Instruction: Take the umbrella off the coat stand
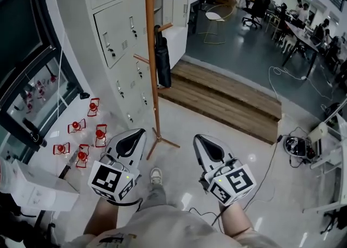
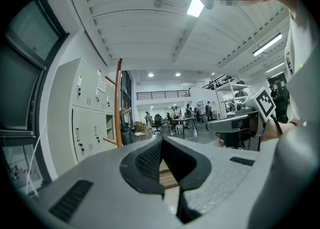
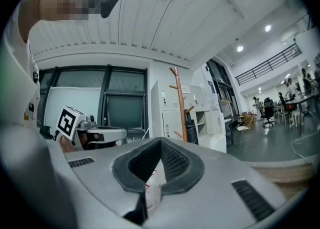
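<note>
A tall wooden coat stand (image 1: 151, 52) rises in front of the white lockers. A folded black umbrella (image 1: 162, 60) hangs from one of its right-hand pegs. My left gripper (image 1: 142, 131) and right gripper (image 1: 196, 137) are held low, side by side, well short of the stand's base, both shut and empty. In the left gripper view the jaws (image 2: 161, 143) meet, with the stand (image 2: 119, 103) and umbrella (image 2: 126, 133) far off at the left. The right gripper view shows closed jaws (image 3: 161, 142), with the stand (image 3: 178, 103) and umbrella (image 3: 192, 131) ahead.
White lockers (image 1: 116, 30) stand left of the coat stand. Several red objects (image 1: 81, 133) lie on the floor at the left, beside a white box (image 1: 32, 187). A low wooden step (image 1: 227, 98) runs behind the stand. Cables (image 1: 282, 73), chairs and desks fill the right.
</note>
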A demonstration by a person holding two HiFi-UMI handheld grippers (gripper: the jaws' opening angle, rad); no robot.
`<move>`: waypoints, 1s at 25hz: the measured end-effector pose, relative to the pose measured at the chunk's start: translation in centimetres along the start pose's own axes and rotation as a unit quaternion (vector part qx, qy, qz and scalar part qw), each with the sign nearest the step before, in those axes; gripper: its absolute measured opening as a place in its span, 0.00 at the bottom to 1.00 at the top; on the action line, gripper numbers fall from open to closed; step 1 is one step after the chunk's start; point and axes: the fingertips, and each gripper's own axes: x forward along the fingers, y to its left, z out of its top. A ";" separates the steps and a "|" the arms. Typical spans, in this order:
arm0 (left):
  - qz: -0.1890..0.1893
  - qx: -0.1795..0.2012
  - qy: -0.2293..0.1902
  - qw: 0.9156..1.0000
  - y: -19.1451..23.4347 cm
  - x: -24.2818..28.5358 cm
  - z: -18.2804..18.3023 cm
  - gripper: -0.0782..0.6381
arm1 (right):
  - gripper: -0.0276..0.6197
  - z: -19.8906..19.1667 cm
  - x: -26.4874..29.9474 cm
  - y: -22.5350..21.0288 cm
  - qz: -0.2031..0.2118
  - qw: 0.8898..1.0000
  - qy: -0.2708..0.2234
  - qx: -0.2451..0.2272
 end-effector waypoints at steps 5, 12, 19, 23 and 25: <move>-0.001 -0.005 0.006 1.000 2.5 2.3 -1.0 0.12 | 0.05 -0.6 3.3 -1.5 0.008 1.000 -0.002 0.009; 0.012 0.005 0.019 1.000 6.9 6.3 -2.2 0.12 | 0.05 -0.8 8.2 -4.4 0.008 1.000 -0.003 0.004; 0.003 0.001 0.021 1.000 10.4 10.8 -2.8 0.12 | 0.05 -0.8 13.1 -7.8 0.000 1.000 0.001 0.005; -0.004 -0.008 0.023 1.000 12.8 13.1 -3.0 0.12 | 0.05 -0.4 16.3 -9.5 -0.005 1.000 0.003 0.006; -0.010 -0.014 0.024 1.000 14.0 14.3 -3.1 0.12 | 0.05 -0.2 18.1 -10.0 -0.004 1.000 0.003 0.005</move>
